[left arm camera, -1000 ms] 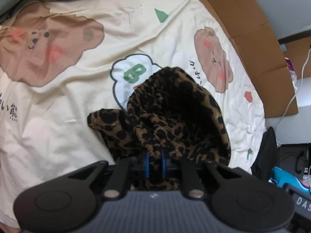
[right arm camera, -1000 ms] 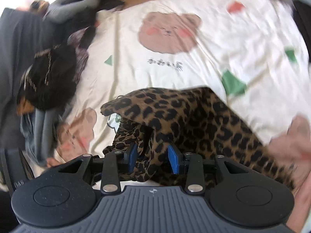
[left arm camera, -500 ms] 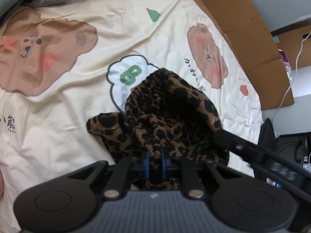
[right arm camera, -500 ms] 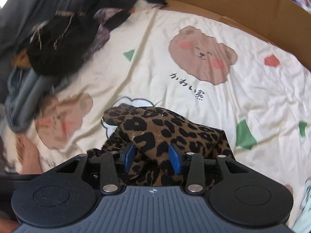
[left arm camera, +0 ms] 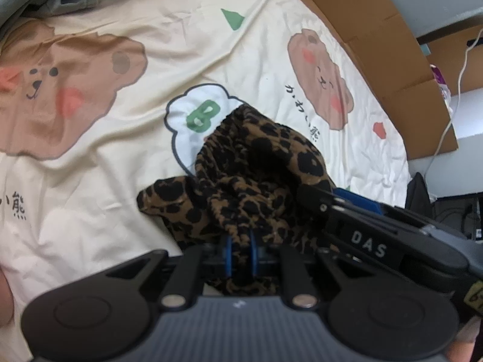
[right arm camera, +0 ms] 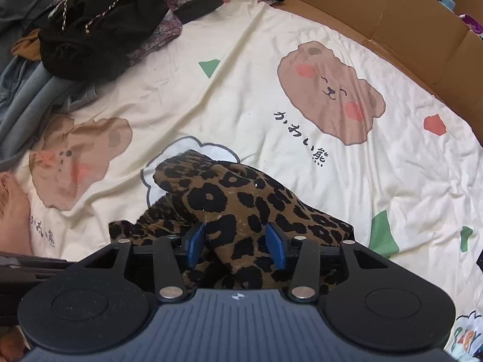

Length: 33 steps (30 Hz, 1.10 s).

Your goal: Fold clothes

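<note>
Two grippers: both hand-held grippers point down at one leopard cloth [right arm camera: 241, 208] on the bed sheet [right arm camera: 302, 60].
Where the cloth is: it lies bunched in the lower middle of both views, partly over the white cloud print with the green letter.
Left hand-held gripper [left arm camera: 240, 255]: its blue pads are clenched on a thin pinch of the cloth.
Right hand-held gripper [right arm camera: 235, 244]: its jaws are opening. The cloth sits between the blue pads, but they do not seem to press it now. In the left view this gripper shows at the lower right.
Step in hand: I think the right side is letting go of its fold.
How to do it well: let the pads come fully off before lifting, so no cloth snags and the fold does not come undone. Keep the left pinch firm and quiet.
Watch out: the cloth is soft and lumpy, so it may slump open.
Other things: a pile of dark clothes [right arm camera: 99, 30] lies at the upper left, well apart. Cardboard [right arm camera: 392, 15] stands along the far edge.
</note>
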Tool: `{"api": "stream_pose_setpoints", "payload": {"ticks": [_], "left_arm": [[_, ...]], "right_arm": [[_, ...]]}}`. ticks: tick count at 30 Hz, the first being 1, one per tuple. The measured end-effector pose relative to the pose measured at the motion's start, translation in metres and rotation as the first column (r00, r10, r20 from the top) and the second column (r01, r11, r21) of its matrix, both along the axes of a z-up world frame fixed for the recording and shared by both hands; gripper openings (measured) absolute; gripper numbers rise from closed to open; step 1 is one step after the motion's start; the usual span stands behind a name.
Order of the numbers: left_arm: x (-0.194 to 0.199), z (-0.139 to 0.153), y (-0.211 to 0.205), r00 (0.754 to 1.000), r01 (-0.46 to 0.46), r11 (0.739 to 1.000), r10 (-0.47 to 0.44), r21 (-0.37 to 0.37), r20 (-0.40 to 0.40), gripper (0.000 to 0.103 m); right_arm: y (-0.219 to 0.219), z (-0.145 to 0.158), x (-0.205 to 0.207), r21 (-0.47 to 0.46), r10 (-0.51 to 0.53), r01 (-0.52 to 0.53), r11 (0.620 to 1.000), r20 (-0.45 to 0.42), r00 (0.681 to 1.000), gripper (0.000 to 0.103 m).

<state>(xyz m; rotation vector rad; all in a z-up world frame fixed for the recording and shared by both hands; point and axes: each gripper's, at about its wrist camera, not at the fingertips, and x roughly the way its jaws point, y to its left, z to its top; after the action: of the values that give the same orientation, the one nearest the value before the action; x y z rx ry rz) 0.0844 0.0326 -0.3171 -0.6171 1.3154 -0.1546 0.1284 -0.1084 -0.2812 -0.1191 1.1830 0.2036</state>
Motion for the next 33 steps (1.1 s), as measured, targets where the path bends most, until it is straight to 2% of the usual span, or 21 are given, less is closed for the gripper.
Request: {"api": "stream_pose_setpoints", "payload": {"ticks": [2, 3, 4, 5, 8, 12, 19, 23, 28, 29, 31, 33], "left_arm": [[-0.001, 0.000, 0.000, 1.000, 0.005, 1.000, -0.005, 0.002, -0.001, 0.012], [-0.002, 0.000, 0.000, 1.000, 0.009, 1.000, -0.009, 0.007, -0.003, 0.012], [-0.002, 0.000, 0.000, 1.000, 0.012, 1.000, -0.012, 0.012, -0.005, 0.012], [-0.002, 0.000, 0.000, 1.000, 0.020, 1.000, -0.020, 0.017, -0.005, 0.012], [0.002, 0.004, 0.000, 0.999, 0.046, 0.998, -0.046, 0.032, -0.001, 0.012], [0.012, 0.015, -0.001, 0.995, 0.101, 0.992, -0.101, 0.069, 0.003, 0.012], [0.041, 0.051, 0.010, 0.979, 0.171, 0.961, -0.191, 0.219, 0.073, 0.012], [0.060, 0.066, 0.010, 0.964, 0.207, 0.932, -0.246, 0.297, 0.102, 0.010], [0.084, 0.081, -0.007, 0.947, 0.227, 0.911, -0.289, 0.345, 0.142, 0.007], [0.089, 0.082, -0.011, 0.943, 0.233, 0.907, -0.300, 0.351, 0.147, 0.003], [0.101, 0.080, -0.018, 0.939, 0.231, 0.891, -0.309, 0.391, 0.150, 0.000], [0.114, 0.073, -0.020, 0.943, 0.226, 0.893, -0.301, 0.390, 0.143, 0.000]], "right_arm": [[-0.003, -0.004, 0.000, -0.021, 0.002, -0.002, 1.000, -0.004, 1.000, 0.051], [-0.006, -0.006, 0.000, -0.020, -0.004, 0.004, 1.000, -0.012, 1.000, 0.035], [-0.010, -0.008, 0.001, -0.018, -0.010, 0.009, 1.000, -0.020, 1.000, 0.001], [-0.013, -0.009, 0.002, -0.040, -0.020, 0.019, 0.999, -0.031, 0.999, 0.003], [-0.029, -0.002, 0.003, 0.009, -0.073, 0.074, 0.997, -0.044, 0.996, 0.002], [-0.051, 0.011, 0.007, 0.003, -0.162, 0.162, 0.987, -0.034, 0.986, 0.002], [-0.105, 0.032, 0.003, 0.080, -0.341, 0.344, 0.936, -0.051, 0.939, 0.002], [-0.133, 0.044, 0.003, 0.121, -0.442, 0.449, 0.886, -0.076, 0.894, 0.002], [-0.163, 0.055, 0.007, 0.153, -0.511, 0.515, 0.843, -0.065, 0.857, 0.002], [-0.168, 0.055, 0.008, 0.152, -0.522, 0.525, 0.837, -0.062, 0.851, 0.002], [-0.179, 0.053, 0.010, 0.151, -0.545, 0.548, 0.823, -0.063, 0.836, 0.002], [-0.190, 0.045, 0.012, 0.162, -0.567, 0.572, 0.805, -0.077, 0.820, 0.002]]}}
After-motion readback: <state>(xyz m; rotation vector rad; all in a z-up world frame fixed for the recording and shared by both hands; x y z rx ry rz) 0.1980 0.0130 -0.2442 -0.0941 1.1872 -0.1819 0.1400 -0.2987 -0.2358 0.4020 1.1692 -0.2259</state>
